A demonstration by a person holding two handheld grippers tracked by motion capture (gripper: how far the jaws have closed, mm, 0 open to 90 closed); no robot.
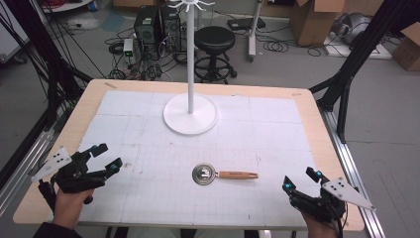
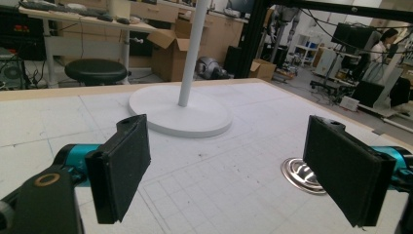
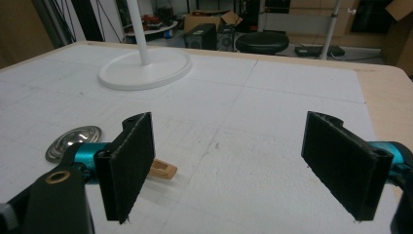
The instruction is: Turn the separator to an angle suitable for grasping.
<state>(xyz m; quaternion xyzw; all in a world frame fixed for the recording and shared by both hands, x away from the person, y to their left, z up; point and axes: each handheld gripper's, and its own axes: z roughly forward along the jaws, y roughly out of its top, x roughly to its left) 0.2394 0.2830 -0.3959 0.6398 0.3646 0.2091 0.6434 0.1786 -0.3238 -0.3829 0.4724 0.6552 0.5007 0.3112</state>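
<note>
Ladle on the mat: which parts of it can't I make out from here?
- Ladle, left gripper view: handle and part of the bowl hidden behind the left gripper jaw.
- Right gripper view: handle middle covered by the right gripper jaw; its tip shows.
- High view: too small for handle detail.

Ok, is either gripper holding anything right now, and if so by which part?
Nothing is held. The left gripper and right gripper are both open, and the ladle lies on the table between them.
</note>
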